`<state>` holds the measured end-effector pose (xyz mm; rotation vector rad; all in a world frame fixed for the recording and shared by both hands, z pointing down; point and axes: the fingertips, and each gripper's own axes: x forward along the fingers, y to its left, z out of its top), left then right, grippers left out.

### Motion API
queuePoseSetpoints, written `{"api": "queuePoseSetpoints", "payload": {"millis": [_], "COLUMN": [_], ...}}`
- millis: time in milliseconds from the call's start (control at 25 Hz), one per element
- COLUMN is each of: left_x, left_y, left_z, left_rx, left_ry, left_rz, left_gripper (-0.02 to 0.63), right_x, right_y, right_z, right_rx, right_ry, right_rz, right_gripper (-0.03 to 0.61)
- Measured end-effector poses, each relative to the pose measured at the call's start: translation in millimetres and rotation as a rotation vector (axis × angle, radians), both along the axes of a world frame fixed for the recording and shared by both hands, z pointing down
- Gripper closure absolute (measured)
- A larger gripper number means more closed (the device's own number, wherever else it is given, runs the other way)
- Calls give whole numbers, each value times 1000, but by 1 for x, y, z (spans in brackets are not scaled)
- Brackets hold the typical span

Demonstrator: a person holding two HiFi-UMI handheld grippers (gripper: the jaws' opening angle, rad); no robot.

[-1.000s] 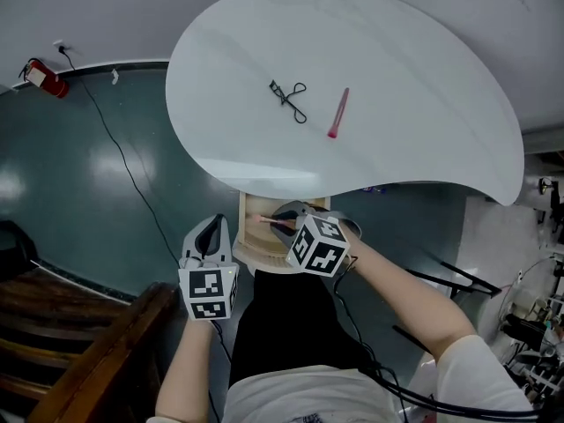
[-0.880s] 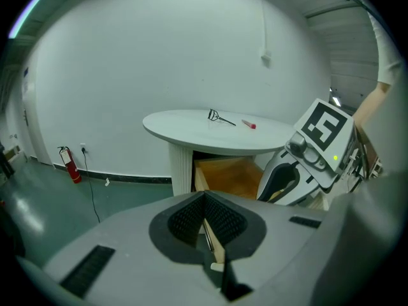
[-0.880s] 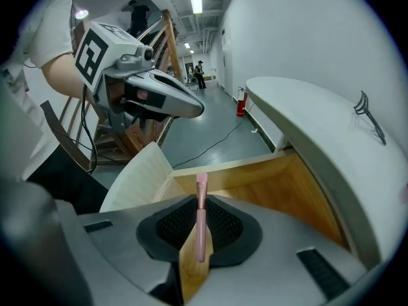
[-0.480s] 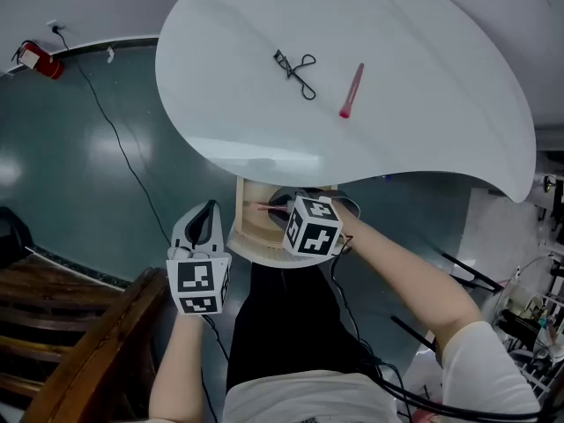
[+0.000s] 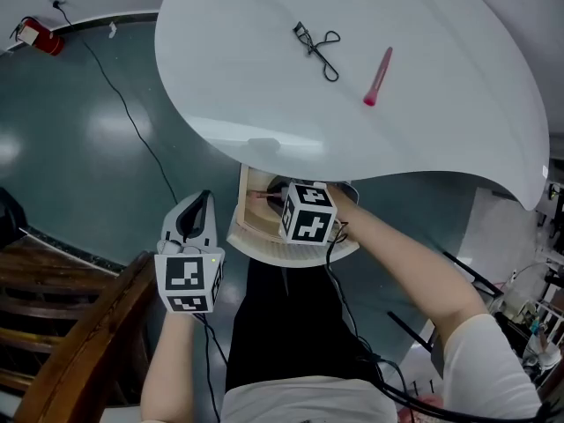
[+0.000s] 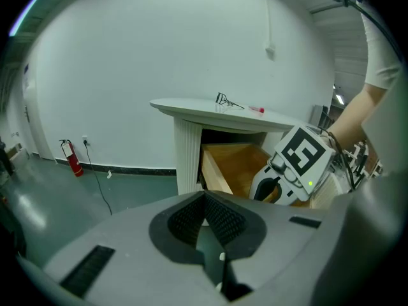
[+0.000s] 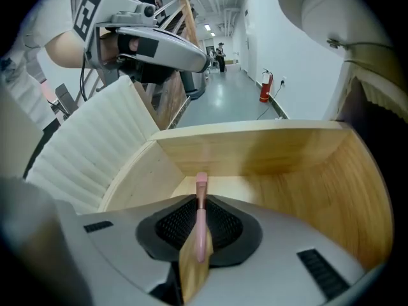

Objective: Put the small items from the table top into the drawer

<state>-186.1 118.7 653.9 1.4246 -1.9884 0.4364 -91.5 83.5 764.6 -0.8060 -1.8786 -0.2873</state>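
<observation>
The right gripper, clamped partway along a slim pink stick over the open wooden drawer, holds something that looks light, rigid and smooth enough to pivot, while the left gripper hangs closed and empty.

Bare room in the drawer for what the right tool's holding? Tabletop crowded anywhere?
In the drawer, the visible floor is bare ahead of the right tool, which grips a pink stick. Table top: only the eyelash curler and pink tube, close together mid-top; wide bare margins around them.
</observation>
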Motion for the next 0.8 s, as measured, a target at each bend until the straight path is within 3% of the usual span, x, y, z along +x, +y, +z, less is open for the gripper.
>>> {"api": "queuePoseSetpoints", "payload": {"millis": [800], "left_x": [3], "left_y": [-6], "left_z": [15], "left_rx": [-2], "left_ry": [37], "left_rz": [-22], "left_gripper": [594], "right_x": [-4], "right_y": [-1], "right_z": [36], "right_rx": [24], "right_ry": [30], "right_rz": [38], "right_gripper": [517]}}
